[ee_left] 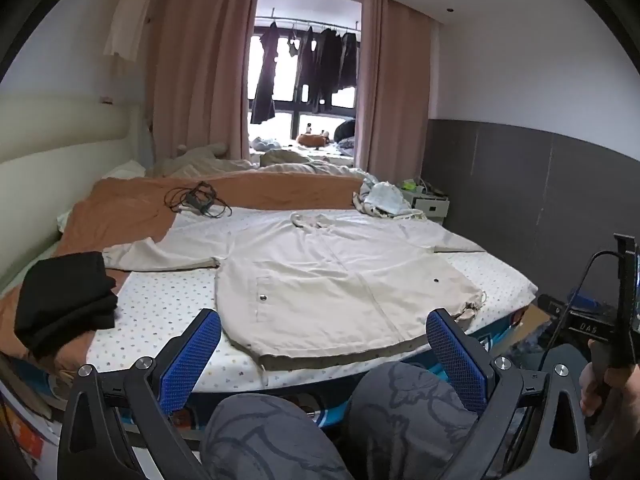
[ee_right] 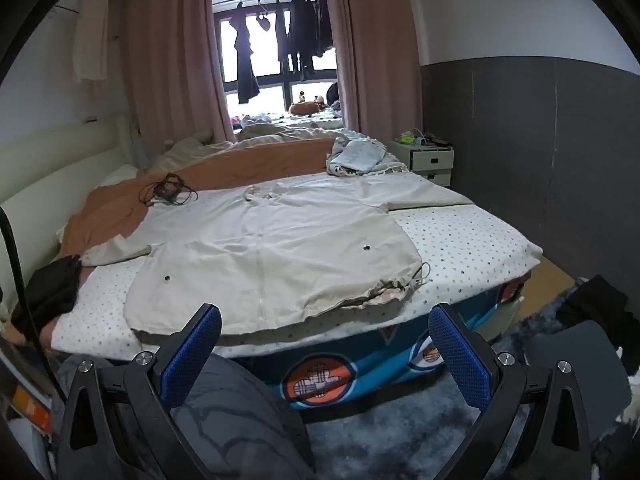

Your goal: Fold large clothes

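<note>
Hem nearest, beige jacket [ee_left: 340, 272] flat, collar pointing away

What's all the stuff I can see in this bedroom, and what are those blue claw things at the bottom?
jacket: one, beige, spread flat on the bed, hem nearest
folded clothes: one pile, black, bed's near left corner
cables: one tangle, black, on the orange blanket
blanket: one, orange, across the far bed
crumpled cloth: one, pale blue, far right of bed
nightstand: one, white, right of bed
curtains: two, pink, framing the window
hanging clothes: several, dark, on a rail at the window
knees: two, grey patterned trousers
left gripper: blue pads, open, empty
right gripper: blue pads, open, empty
</note>
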A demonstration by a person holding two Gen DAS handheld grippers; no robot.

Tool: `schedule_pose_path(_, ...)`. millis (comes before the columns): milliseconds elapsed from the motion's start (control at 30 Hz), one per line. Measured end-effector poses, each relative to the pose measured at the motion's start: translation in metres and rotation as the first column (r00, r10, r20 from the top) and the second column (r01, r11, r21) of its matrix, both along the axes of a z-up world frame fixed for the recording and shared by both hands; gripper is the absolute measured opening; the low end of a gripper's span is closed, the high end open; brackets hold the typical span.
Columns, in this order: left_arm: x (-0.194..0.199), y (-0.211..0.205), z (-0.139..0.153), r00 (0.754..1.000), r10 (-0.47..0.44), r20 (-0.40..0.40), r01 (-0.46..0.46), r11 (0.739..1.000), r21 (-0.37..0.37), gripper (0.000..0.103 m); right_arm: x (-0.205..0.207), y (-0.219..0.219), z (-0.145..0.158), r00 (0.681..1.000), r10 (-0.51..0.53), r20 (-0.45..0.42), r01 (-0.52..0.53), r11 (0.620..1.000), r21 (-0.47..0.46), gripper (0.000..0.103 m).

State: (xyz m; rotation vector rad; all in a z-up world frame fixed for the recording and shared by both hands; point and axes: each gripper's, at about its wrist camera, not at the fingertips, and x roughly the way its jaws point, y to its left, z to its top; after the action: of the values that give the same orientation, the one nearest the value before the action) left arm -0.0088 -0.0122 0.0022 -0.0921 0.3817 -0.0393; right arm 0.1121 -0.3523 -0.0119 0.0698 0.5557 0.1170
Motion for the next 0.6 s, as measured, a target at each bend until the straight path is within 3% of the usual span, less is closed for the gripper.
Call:
schedule_pose_path(367,0.000,0.004,0.000,1.000,-0.014,0.008,0.013,1.000,0.006,0.102,-0.012,-0.006,0.000,0.998,-0.040,0.052,0.041,0.999,-0.022,0.103)
schedule_pose_path(600,0.002,0.003,-0.001,1.000,-0.015,0.007,0.015,1.000,0.007,0.102,-0.008,-0.008,-0.003,0.999,-0.030,0.024,0.030,1.000,-0.001,0.103)
